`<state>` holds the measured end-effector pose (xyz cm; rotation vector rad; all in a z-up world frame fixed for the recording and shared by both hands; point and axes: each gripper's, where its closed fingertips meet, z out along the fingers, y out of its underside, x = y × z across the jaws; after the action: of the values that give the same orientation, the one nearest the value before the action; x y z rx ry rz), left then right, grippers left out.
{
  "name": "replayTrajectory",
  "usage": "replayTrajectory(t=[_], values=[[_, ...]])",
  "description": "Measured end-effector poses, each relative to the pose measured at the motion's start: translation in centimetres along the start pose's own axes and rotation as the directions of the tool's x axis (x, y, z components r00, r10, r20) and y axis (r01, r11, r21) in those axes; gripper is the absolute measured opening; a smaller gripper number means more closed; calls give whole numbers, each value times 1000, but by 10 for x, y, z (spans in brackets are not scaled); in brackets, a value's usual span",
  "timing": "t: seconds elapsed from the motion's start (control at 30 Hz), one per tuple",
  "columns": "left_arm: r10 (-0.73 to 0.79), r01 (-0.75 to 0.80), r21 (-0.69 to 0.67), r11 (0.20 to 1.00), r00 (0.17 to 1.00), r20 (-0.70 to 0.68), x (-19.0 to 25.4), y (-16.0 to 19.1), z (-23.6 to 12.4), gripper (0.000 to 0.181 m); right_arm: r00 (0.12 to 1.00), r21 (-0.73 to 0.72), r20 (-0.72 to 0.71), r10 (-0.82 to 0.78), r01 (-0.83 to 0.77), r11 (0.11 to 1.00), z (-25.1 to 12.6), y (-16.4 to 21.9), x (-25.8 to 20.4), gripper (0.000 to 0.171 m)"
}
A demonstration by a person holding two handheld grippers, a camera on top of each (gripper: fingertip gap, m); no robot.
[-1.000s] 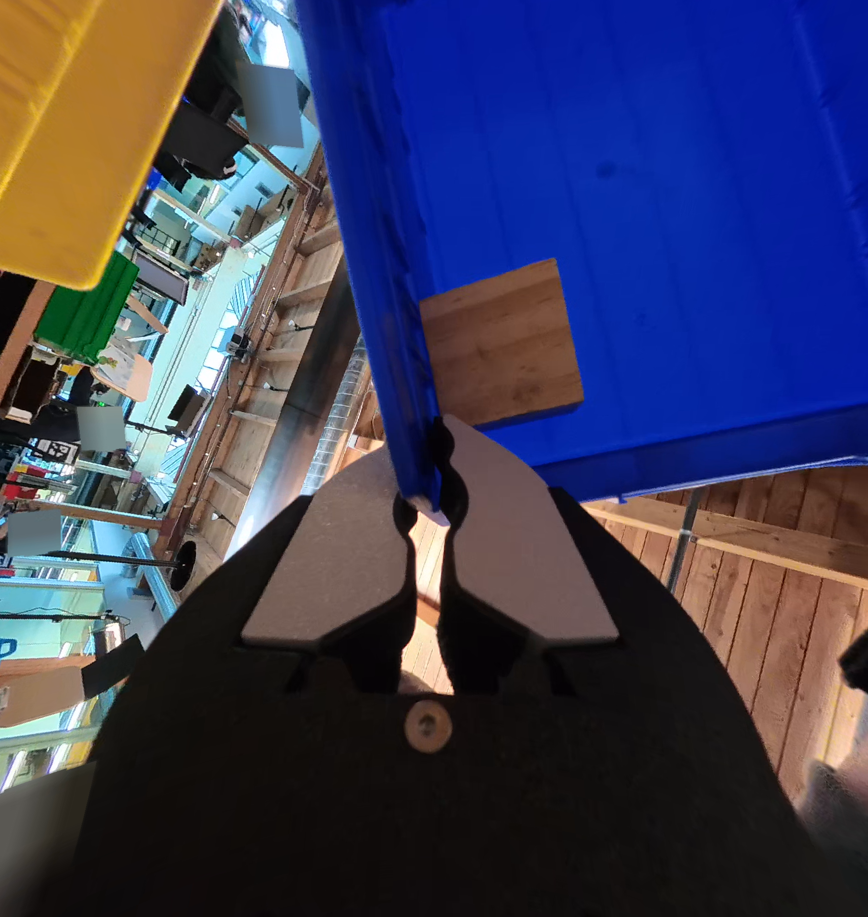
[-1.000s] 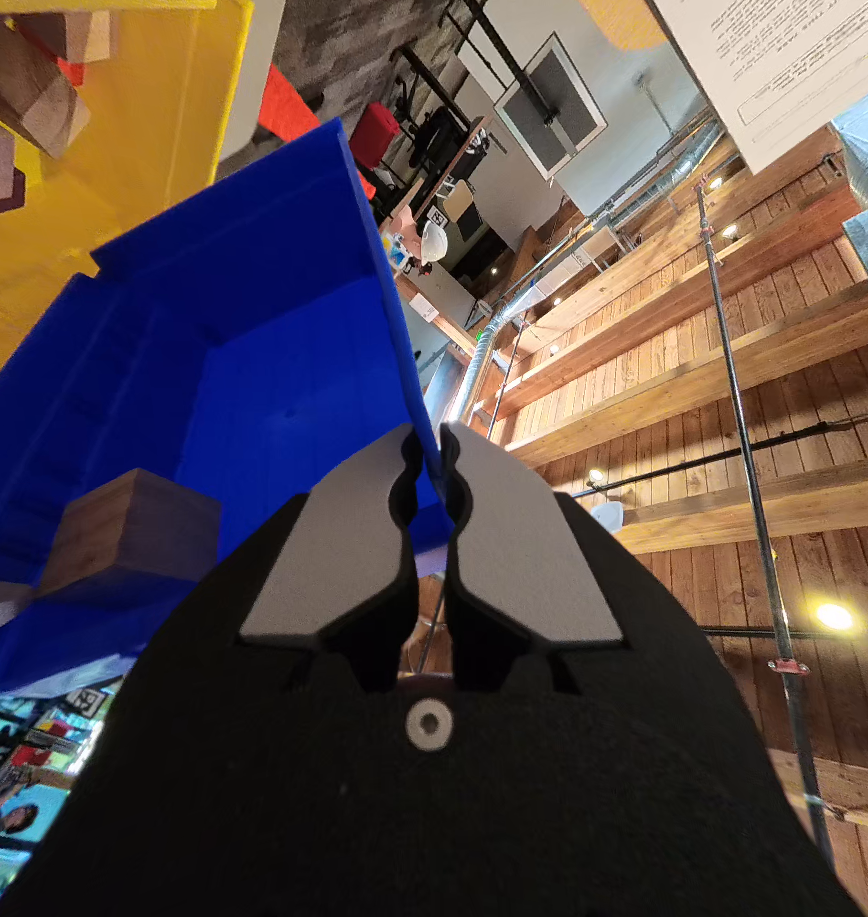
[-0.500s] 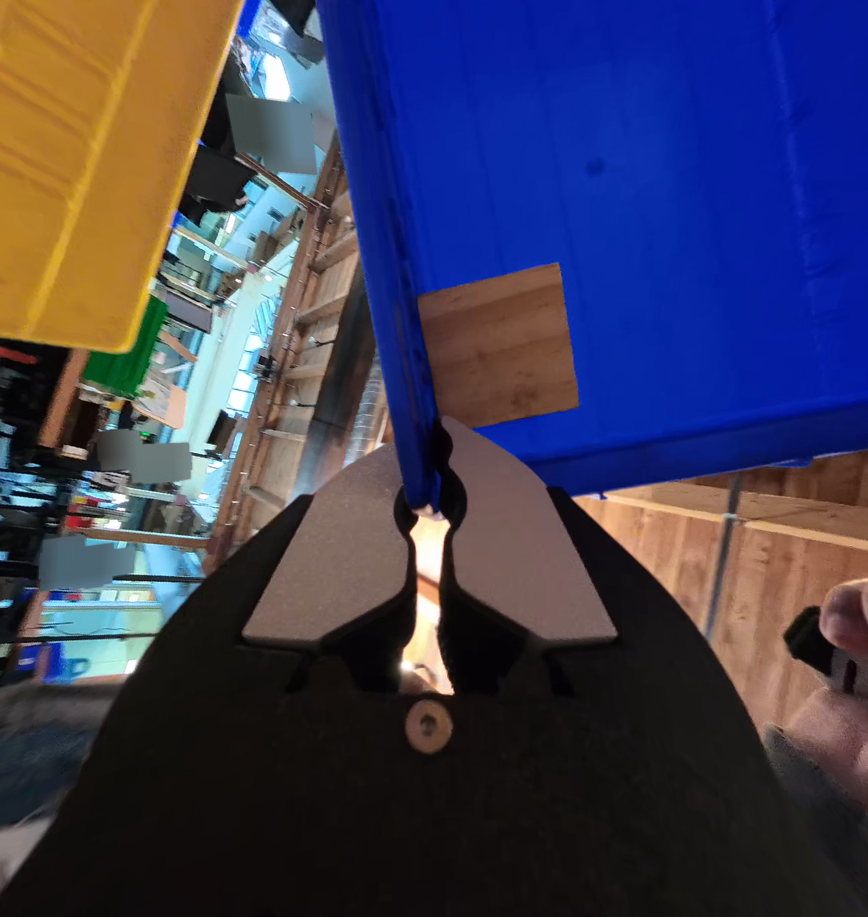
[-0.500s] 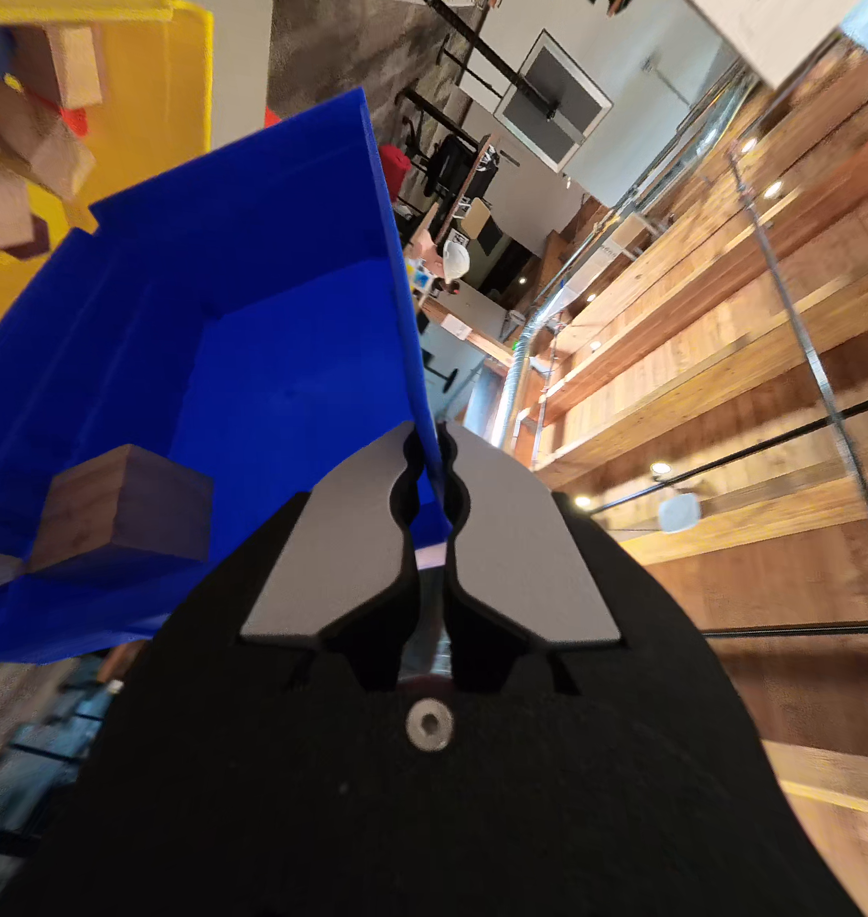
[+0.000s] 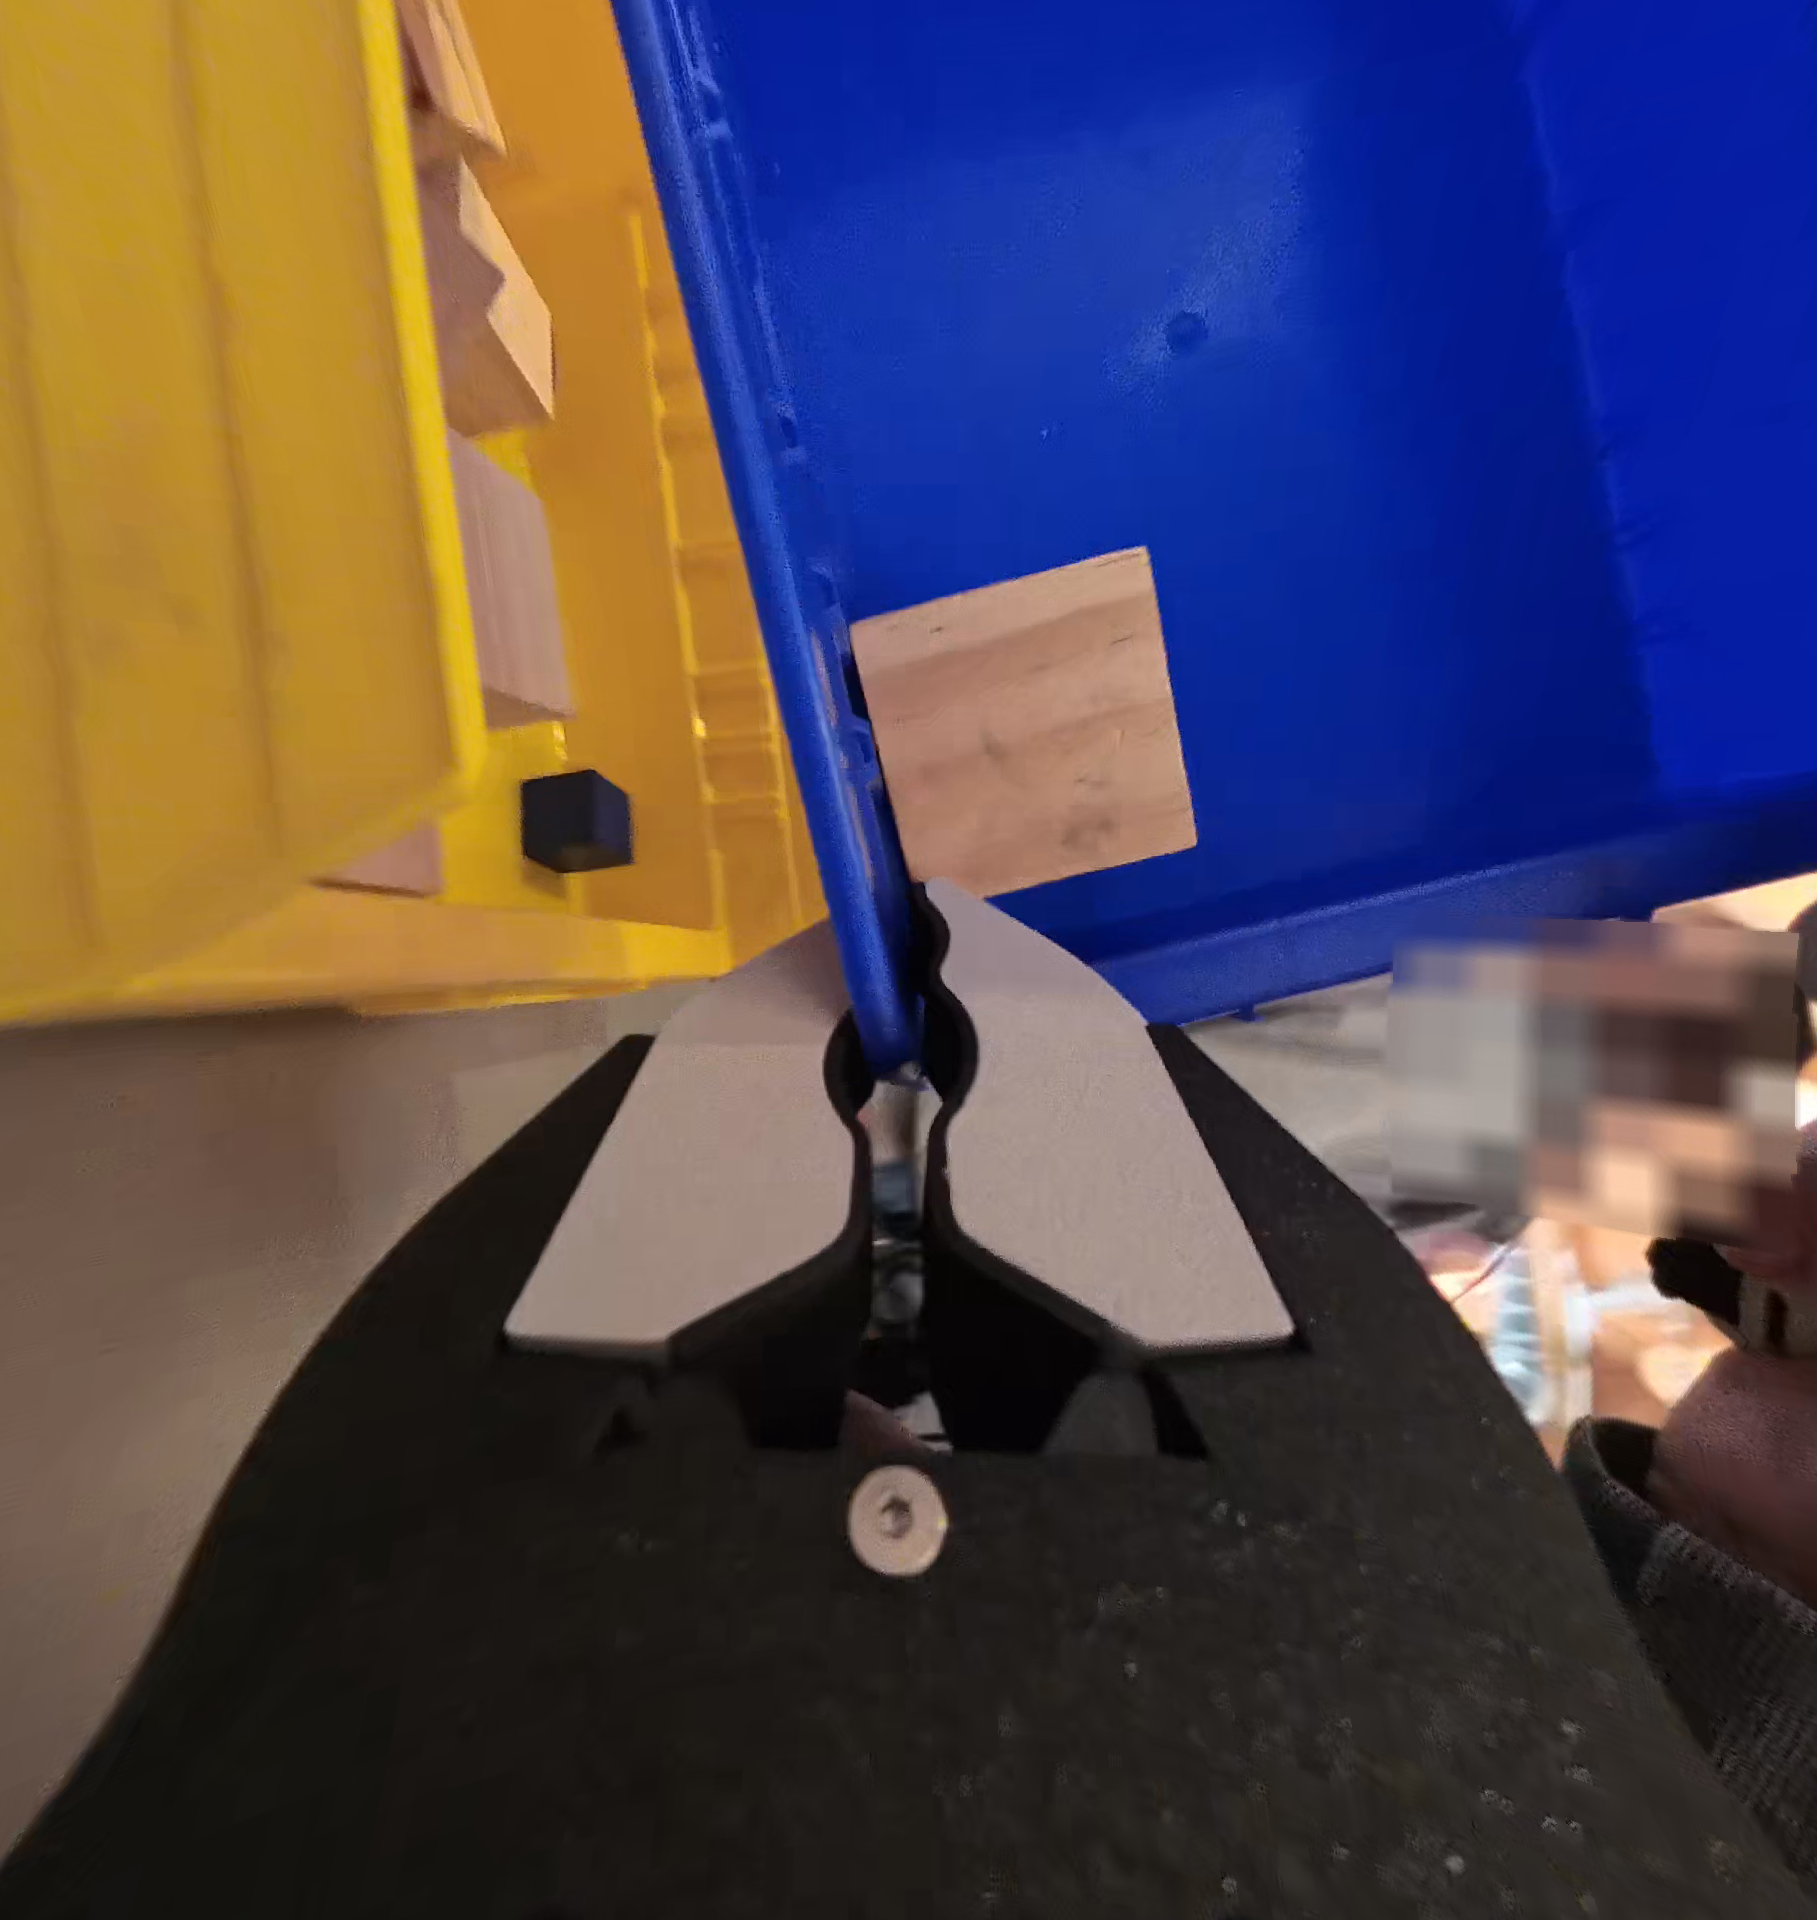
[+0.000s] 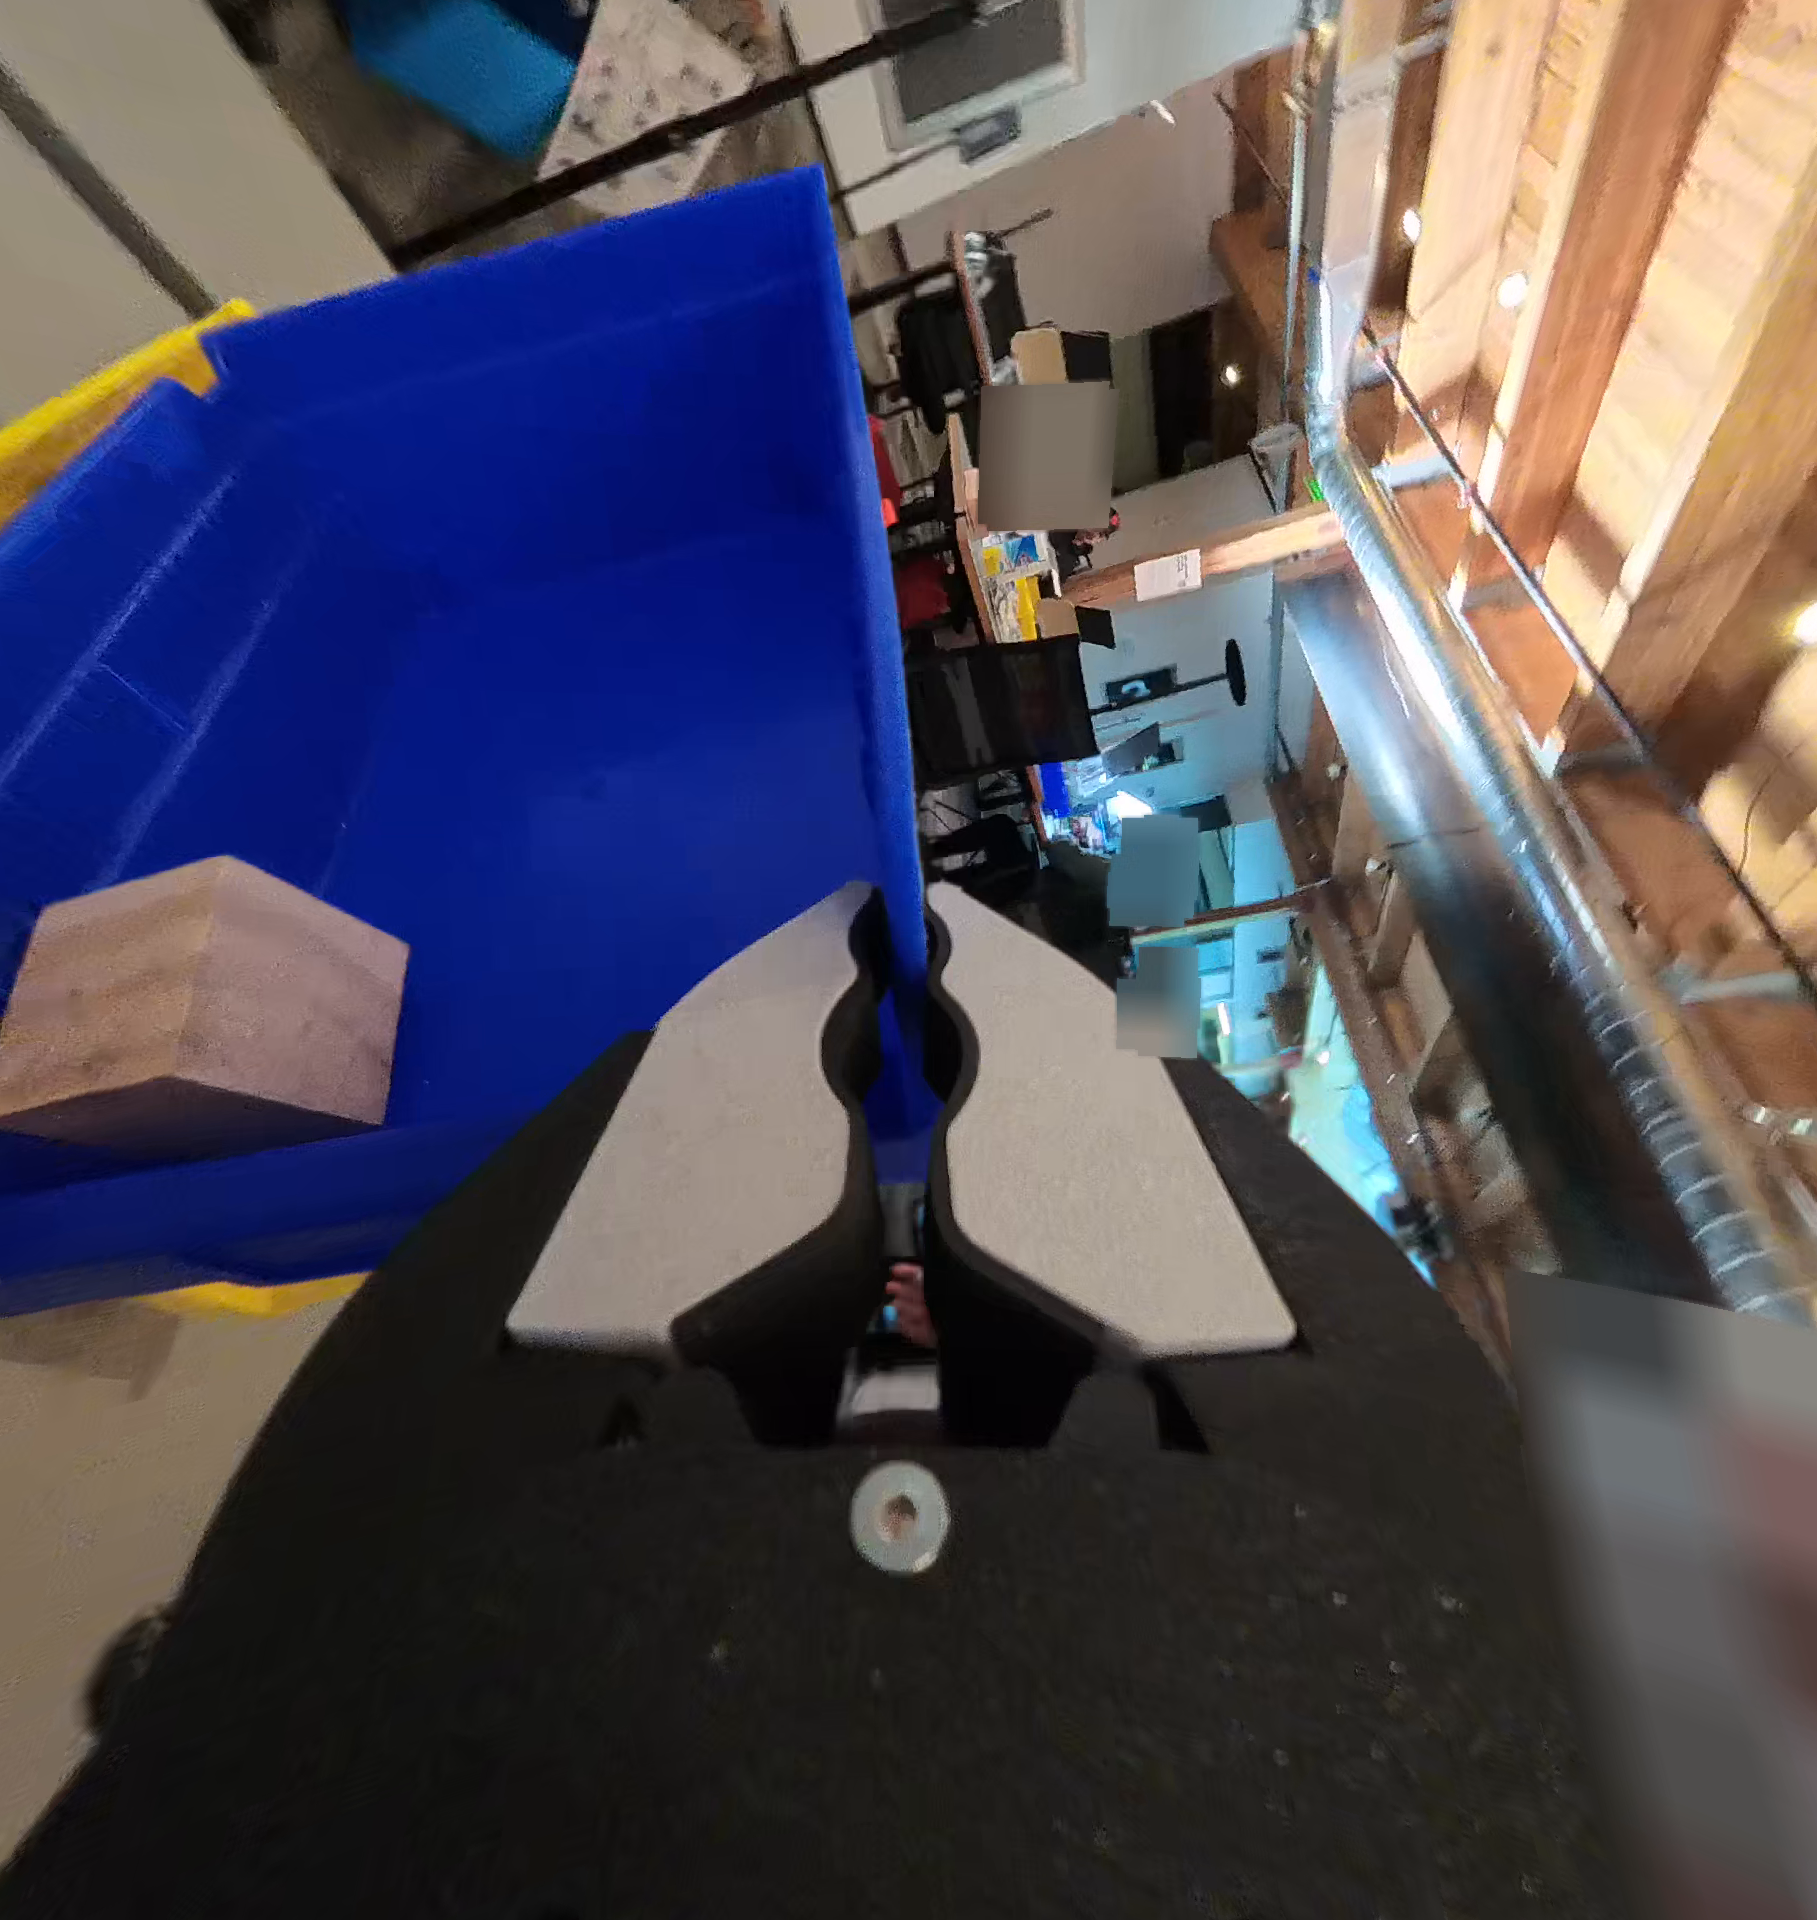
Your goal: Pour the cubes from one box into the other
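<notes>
Left gripper [image 5: 899, 977] and right gripper [image 6: 899, 935]: jaws clamping blue box [image 5: 1299, 364] walls, tipping. Most cubes lying in yellow box [image 5: 156, 520] left of jaws. One wooden cube [image 5: 1023, 722] sticking just beyond jaws, remaining.

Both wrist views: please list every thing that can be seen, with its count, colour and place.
blue box: one, blue, tilted, held at two walls by both grippers.
wooden cube: one, light wood, inside the blue box, against the wall near the left gripper.
yellow box: one, yellow, beside the blue box, on the left of the left wrist view.
wooden blocks: several, light wood, inside the yellow box; exact count unclear.
dark cube: one, dark blue or black, inside the yellow box.
table: one, pale grey, under the boxes.
left gripper: one, grey pads, shut on the blue box wall.
right gripper: one, grey pads, shut on the opposite wall.
</notes>
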<state>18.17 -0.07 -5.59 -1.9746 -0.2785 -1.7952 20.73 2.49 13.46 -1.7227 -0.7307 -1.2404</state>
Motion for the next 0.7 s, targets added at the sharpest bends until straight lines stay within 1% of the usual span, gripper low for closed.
replayTrajectory(t=[0.07,0.17,0.2,0.27,0.37,0.47,0.57,0.63,0.7], values=[[122,-122,-1,992,991,58,-6,-7,-9,3,990,24,-19,138,-138,990,-7,16,-3,3],[274,-275,-16,961,952,137,-12,-20,-25,4,944,60,-21,329,-328,943,-12,41,-14,2],[307,-308,-15,951,941,144,-12,-25,-30,5,920,68,-16,392,-390,918,-15,47,-17,2],[361,-362,-19,932,924,128,-9,-30,-38,7,887,118,-23,461,-456,882,-21,52,-20,2],[430,-431,-8,902,897,103,-2,-37,-47,8,869,191,-52,492,-475,859,-34,49,-19,3],[412,-412,-3,911,911,34,9,-47,-57,11,858,207,-54,512,-492,846,-39,49,-15,3],[394,-395,13,919,918,54,11,-72,-68,12,855,198,-51,516,-498,845,-36,52,-14,3],[406,-405,-38,914,909,93,5,-89,-64,9,864,197,-62,500,-481,854,-34,52,-16,3],[424,-410,-147,900,902,84,2,-99,-50,13,861,184,-53,505,-489,853,-29,52,-20,3]])
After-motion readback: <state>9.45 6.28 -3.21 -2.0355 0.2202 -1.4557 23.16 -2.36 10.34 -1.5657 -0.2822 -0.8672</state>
